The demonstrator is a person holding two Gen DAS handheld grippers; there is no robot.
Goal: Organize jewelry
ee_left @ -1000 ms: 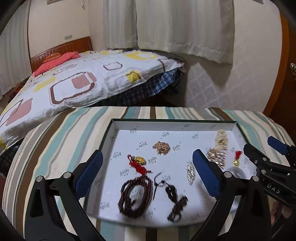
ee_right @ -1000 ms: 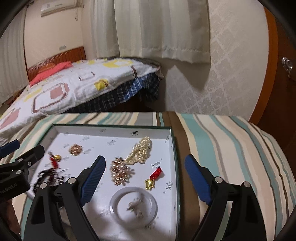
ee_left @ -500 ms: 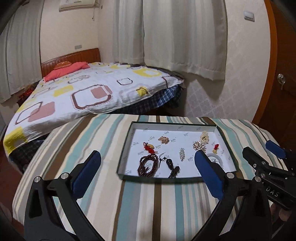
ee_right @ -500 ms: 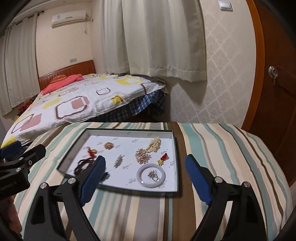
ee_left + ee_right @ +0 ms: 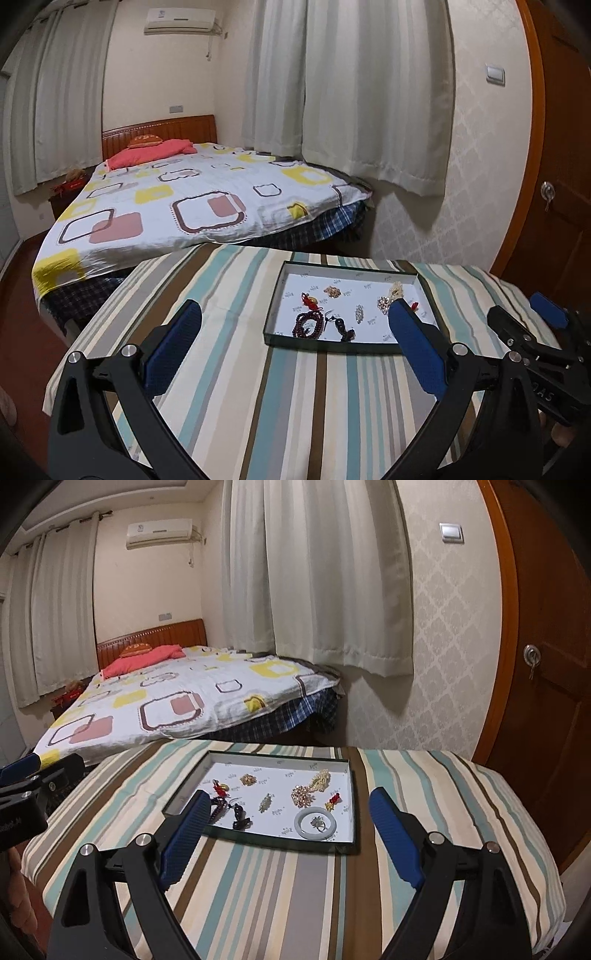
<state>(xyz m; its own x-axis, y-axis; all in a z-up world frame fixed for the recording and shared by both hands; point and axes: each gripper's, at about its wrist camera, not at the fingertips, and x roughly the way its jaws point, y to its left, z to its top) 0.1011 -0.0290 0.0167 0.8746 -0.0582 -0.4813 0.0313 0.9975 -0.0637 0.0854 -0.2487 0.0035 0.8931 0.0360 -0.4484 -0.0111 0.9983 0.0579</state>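
A: Left wrist view: the left hand-held gripper (image 5: 295, 345) is tipped downward over the striped table (image 5: 229, 369), its blue pads spread wide with nothing between them but cloth

B: And the right one?

A: The right hand-held gripper (image 5: 291, 834) sits at much the same downward angle, jaws spread apart too, gripping nothing. In the left view it shows at the right edge, level with its partner (a bit of the person's hand is visible under it)

B: Where is the jewelry?

A: All inside the shallow dark-rimmed tray (image 5: 352, 794) lying flat on the table, ahead of both grippers and apart from their tips. The dark red bead bracelet (image 5: 308, 325) lies at the tray's near left, a black beaded piece (image 5: 343, 330) just beside it, a red knot charm (image 5: 310, 301) behind them

B: The right half?

A: A pale bangle (image 5: 316, 825) at the near right with a small ring (image 5: 317, 823) inside it, a gold cluster (image 5: 303, 794) touching a pearl strand (image 5: 321, 777) farther back, and a little red and gold charm (image 5: 332, 800) close to the right rim

B: Beyond the table?

A: A bed (image 5: 177, 206) with a patterned quilt
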